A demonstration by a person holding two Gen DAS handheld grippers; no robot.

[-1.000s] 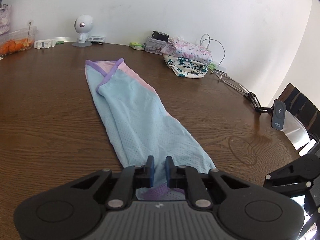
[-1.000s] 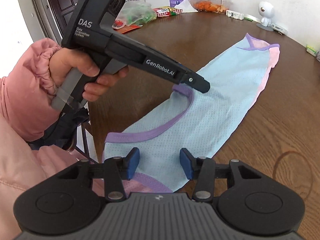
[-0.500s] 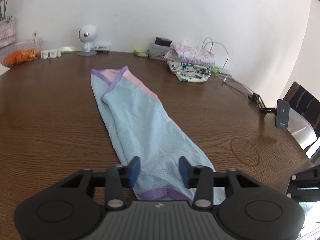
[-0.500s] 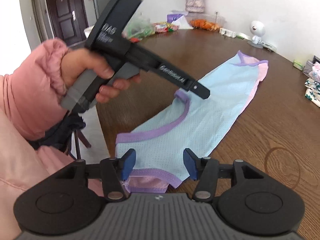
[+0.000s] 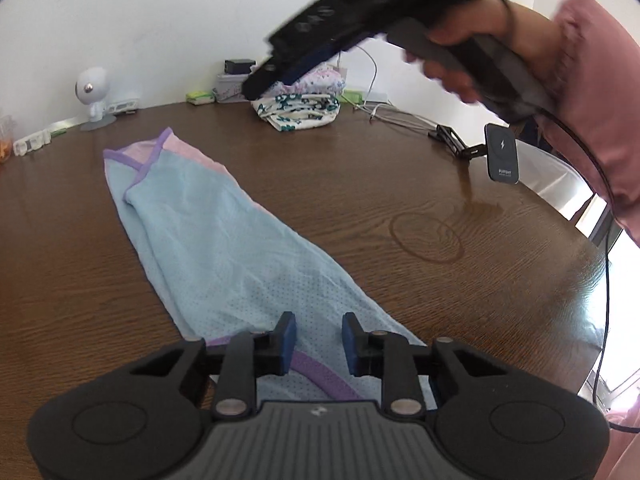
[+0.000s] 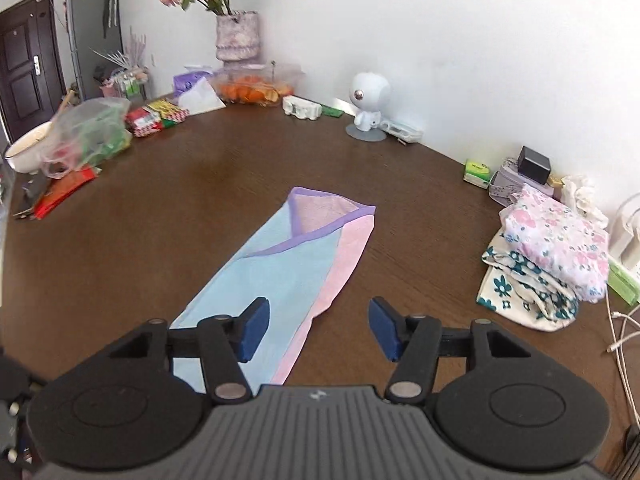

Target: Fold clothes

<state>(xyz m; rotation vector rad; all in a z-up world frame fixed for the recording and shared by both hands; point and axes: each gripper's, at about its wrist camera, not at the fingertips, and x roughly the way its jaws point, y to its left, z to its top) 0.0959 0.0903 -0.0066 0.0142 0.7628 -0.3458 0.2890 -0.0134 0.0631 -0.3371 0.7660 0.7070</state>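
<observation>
Jaws of the left gripper are closing now, low over the near end of the blue top, right above its purple hem. A second ago they were pinched tight on that hem, then they let go and spread, and now they come back in. I cannot tell if the pads touch the cloth yet; a gap shows between them. That likely means this hand is taking a new hold on the near end so it can be folded over. The left gripper tips down toward the table and has slid a little over the cloth. The blue top lies long and flat on the brown table, folded in half the long way, with its pink side peeking out along one edge and its purple neck at the far end. The right gripper has left the near end, where it was a moment ago. It now hangs in the air above the middle of the top, tipped down, jaws spread with nothing in them and closing just a bit. The person's hand holds it up high, with a pink sleeve behind. Farther back, a pile of folded clothes sits near the wall, and a small white toy robot stands beside it.
</observation>
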